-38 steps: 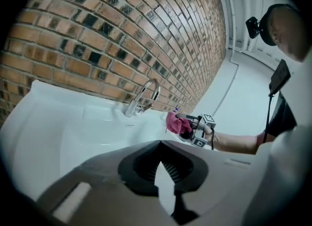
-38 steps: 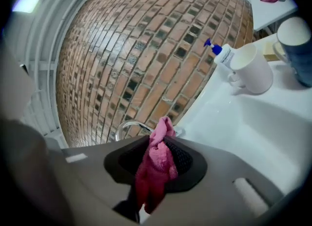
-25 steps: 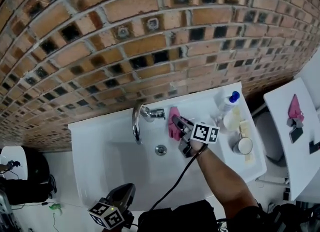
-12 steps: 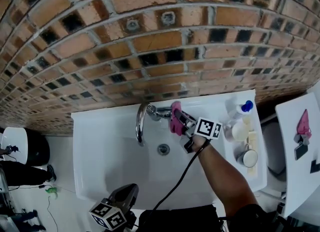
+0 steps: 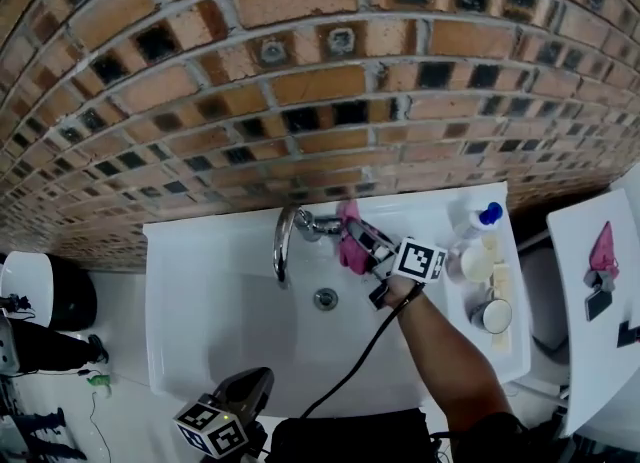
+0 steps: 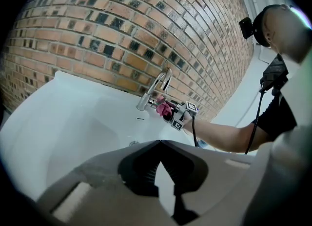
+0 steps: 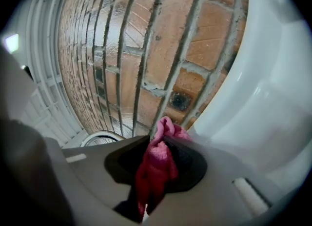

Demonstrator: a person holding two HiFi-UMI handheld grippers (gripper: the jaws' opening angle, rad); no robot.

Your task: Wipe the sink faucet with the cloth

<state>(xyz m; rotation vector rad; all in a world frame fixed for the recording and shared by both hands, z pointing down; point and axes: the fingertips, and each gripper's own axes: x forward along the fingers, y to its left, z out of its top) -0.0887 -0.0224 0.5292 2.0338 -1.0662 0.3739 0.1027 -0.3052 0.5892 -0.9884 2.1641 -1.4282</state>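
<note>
Right gripper view: right gripper (image 7: 163, 141) clamps fuzzy, bunched pink cloth (image 7: 155, 171).

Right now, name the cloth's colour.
Pink; the cloth shows best in the right gripper view.

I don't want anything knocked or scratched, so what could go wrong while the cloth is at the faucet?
Little cloth pokes past the right gripper's jaws, so they might scrape the faucet. The bottle and cup on the sink's rim sit near the forearm; a wide sweep could topple them.
</note>
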